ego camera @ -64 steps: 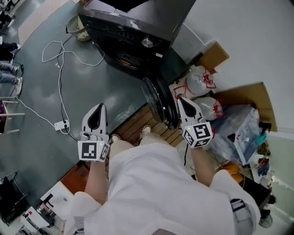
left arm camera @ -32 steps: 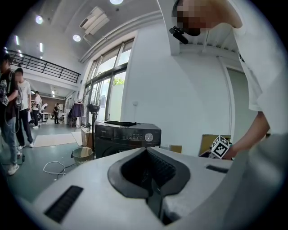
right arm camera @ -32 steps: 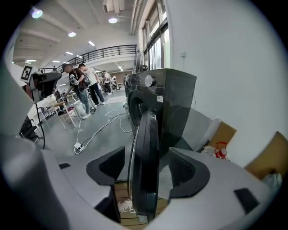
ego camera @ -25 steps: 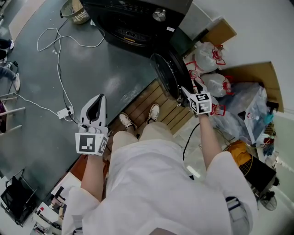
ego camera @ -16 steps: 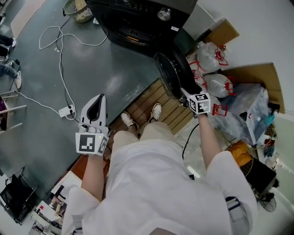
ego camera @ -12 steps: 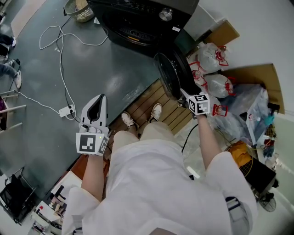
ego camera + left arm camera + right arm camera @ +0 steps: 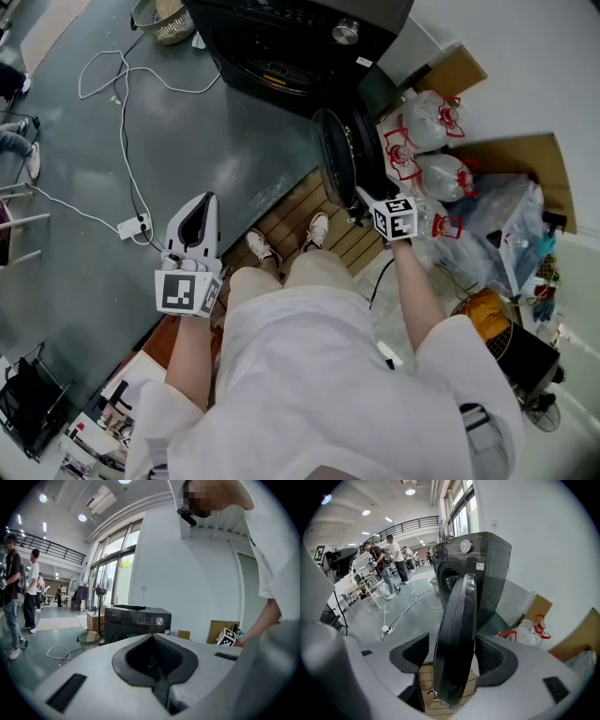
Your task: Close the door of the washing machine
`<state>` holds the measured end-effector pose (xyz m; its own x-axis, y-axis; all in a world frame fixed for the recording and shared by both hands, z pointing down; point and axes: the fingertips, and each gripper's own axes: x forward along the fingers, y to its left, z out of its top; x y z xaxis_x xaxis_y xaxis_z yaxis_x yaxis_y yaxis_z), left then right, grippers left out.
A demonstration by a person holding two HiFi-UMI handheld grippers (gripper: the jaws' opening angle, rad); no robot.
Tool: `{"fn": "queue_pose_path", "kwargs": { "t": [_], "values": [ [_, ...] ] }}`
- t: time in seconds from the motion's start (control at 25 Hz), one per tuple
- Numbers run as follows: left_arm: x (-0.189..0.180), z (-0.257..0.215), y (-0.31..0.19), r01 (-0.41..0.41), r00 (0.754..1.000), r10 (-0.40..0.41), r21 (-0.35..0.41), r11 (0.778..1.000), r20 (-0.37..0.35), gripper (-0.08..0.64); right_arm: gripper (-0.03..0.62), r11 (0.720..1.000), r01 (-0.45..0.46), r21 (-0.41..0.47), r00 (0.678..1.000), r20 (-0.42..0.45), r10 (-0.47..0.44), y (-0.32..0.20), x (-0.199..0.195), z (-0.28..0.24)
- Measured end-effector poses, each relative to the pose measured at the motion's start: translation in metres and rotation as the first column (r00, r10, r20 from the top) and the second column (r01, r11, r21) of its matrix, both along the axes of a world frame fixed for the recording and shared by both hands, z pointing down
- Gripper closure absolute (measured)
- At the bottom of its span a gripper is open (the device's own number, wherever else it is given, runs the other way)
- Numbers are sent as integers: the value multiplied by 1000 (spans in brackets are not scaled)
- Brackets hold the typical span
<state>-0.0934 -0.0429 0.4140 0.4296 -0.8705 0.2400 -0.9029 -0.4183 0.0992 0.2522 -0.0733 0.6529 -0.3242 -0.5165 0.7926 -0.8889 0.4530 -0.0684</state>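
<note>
The washing machine (image 7: 291, 42) stands ahead of your right gripper (image 7: 367, 199), its drum opening uncovered. Its door (image 7: 457, 634) hangs swung out, edge-on, with the rim standing between that gripper's spread jaws; the pads seem to bracket it rather than pinch it, though the angle leaves that uncertain. Your left gripper (image 7: 200, 214) hangs well off to the side, jaws together on nothing. As the door swings on its hinge the rim could slide out sideways. Follow too far and the far jaw could get trapped against the machine's front.
</note>
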Motion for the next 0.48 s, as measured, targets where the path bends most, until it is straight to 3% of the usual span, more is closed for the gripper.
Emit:
{"fn": "queue_pose_path", "kwargs": {
  "t": [0.48],
  "values": [
    [-28,3,9,30,999,-30,0,1000,-13,554,302,1000,11,-9,1000,24,-11,3,-41,-3]
  ]
}}
